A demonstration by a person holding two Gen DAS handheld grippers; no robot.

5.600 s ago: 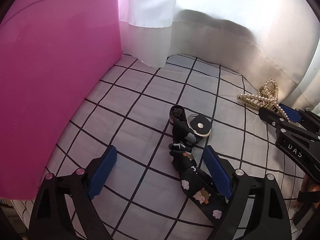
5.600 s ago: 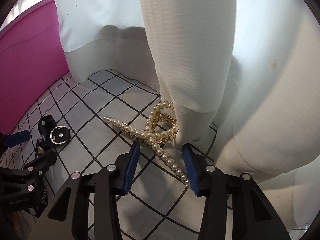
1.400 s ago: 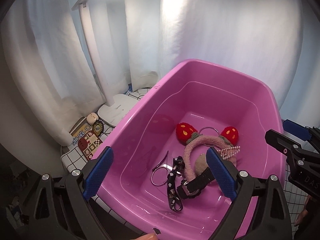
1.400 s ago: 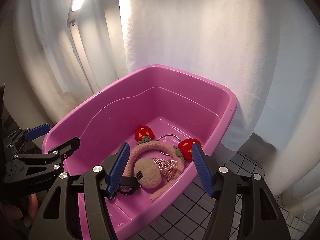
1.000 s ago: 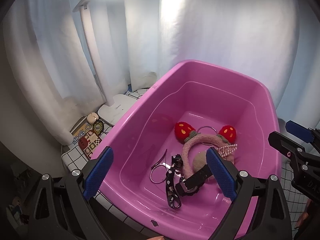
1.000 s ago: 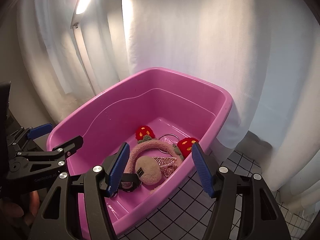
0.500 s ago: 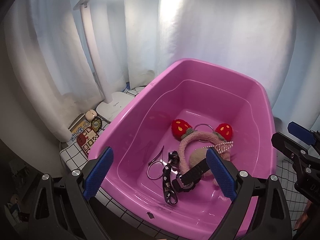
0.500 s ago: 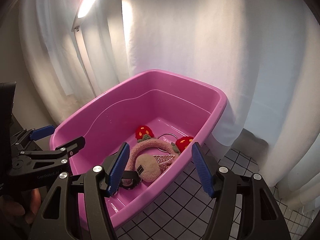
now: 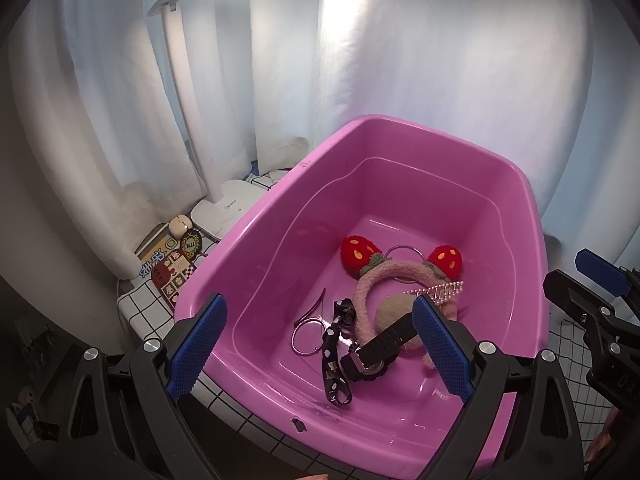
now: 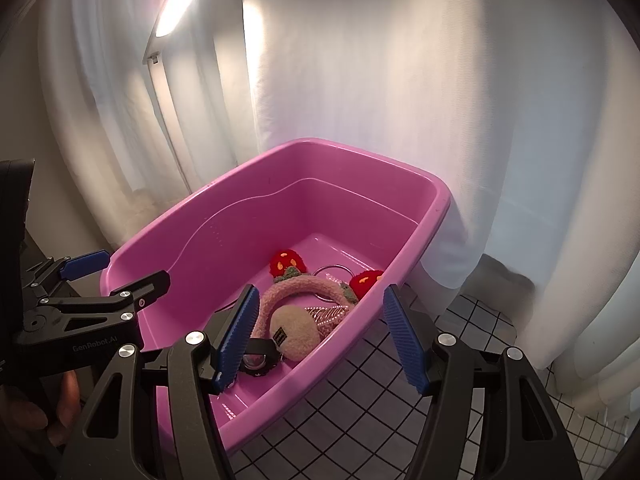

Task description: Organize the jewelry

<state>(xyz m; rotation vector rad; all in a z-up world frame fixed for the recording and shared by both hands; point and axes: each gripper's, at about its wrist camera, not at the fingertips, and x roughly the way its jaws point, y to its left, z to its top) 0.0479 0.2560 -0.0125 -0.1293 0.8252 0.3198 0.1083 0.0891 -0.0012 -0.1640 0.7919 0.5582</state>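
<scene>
**Both grippers empty, the pieces now in the tub**

Several pieces lie together on the floor of the pink tub: the strawberry headband, a comb clip resting on it, a black watch, the printed strap and a pair of metal rings. A few seconds back that strap lay on the checked cloth between my left pads, and a pearl clip sat in front of my right ones; now the strap is in the tub. I cannot find the pearl clip in either view, so I can't say where it ended up.

My left gripper hangs above the tub's near rim, jaws wide with nothing between them. My right gripper hovers over the tub's right edge, jaws also apart and empty. Over the last second or so both views have drawn back from the tub.

I judge the gathering mostly done; the checked cloth showing beside the tub is bare, though I'd still check for that pearl clip. Off to the left a lamp base and some small cards sit untouched.
</scene>
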